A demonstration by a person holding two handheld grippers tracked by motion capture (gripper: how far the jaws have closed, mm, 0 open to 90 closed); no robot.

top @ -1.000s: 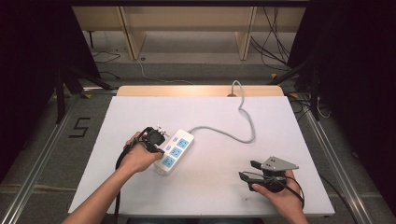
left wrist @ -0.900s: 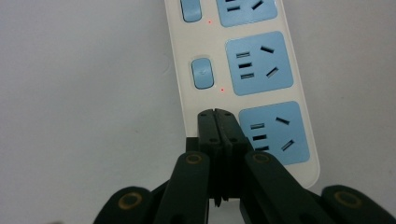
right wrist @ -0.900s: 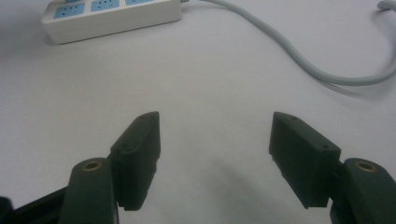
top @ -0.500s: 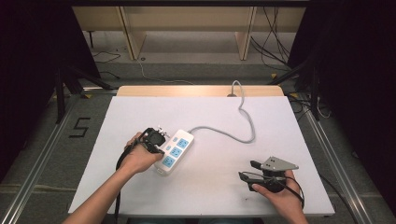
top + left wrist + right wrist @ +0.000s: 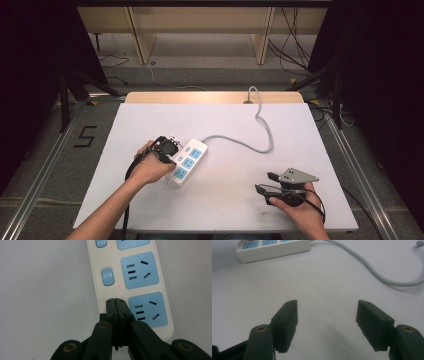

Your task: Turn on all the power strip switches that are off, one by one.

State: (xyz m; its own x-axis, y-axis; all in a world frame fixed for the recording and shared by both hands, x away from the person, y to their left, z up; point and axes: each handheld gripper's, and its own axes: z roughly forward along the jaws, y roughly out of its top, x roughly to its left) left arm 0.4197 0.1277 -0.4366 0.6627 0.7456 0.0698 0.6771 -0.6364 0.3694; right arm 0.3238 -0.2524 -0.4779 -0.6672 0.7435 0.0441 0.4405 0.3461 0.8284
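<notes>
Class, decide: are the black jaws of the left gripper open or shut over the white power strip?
Shut. The left gripper shows its jaws pressed together with no gap, tips over the white power strip edge.

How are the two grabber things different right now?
The left hand-held gripper has its jaws shut, tips on the white power strip beside a blue socket; the right hand-held gripper has its jaws wide open over bare table, off the strip. Both have black jaws, and a hand holds each.
</notes>
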